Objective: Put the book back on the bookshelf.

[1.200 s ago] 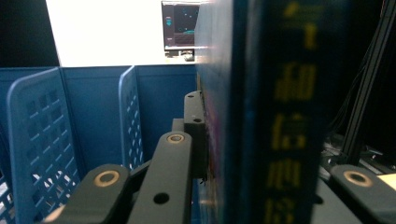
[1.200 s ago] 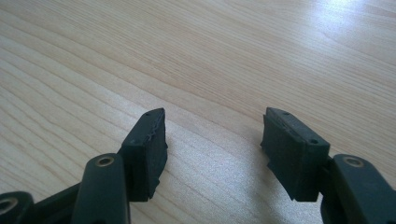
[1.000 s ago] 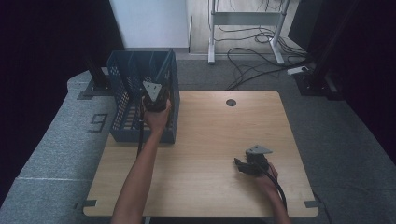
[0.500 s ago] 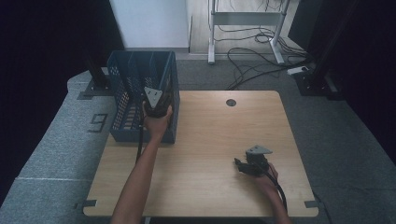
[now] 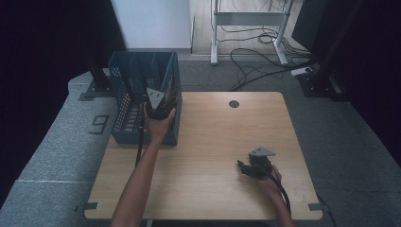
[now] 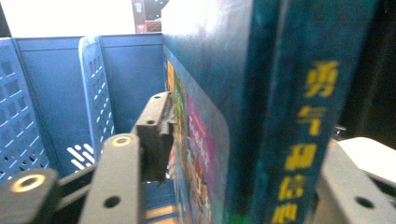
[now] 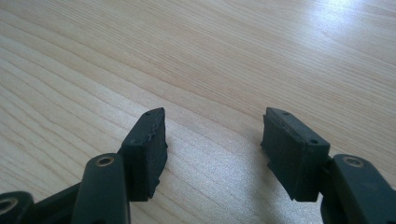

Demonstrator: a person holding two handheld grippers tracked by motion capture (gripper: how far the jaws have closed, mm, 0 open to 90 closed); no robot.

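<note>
**Left tongs loosen on the book in the crate**

The left forearm reaches up the desk [image 5: 208, 137] from the near edge, hand wrapped round the left tongs [image 5: 159, 105] at the near right corner of the blue crate [image 5: 124, 101]. The tongs point forward and down into the crate, grey plate uppermost, cable trailing back along the arm.

In the left gripper view, a book [image 6: 261, 116] stands upright inside the crate, against its right side, dark teal with yellow characters down the spine and a bright cover facing left. The book sits between the jaws. The jaws have just been opening: the left pad [image 6: 156, 135] now stands just off the cover with a thin gap, while the right jaw is hidden behind the spine, so its contact cannot be told. The grip looks released rather than pressing.

A blue slotted divider [image 6: 95, 93] stands to the left of the book, with the crate's back wall behind it.

The right hand lies low on the desk near the front right, holding the right tongs [image 5: 248, 168] level and pointing left. In the right gripper view its jaws stand partly open over bare wood, with nothing between them.
</note>
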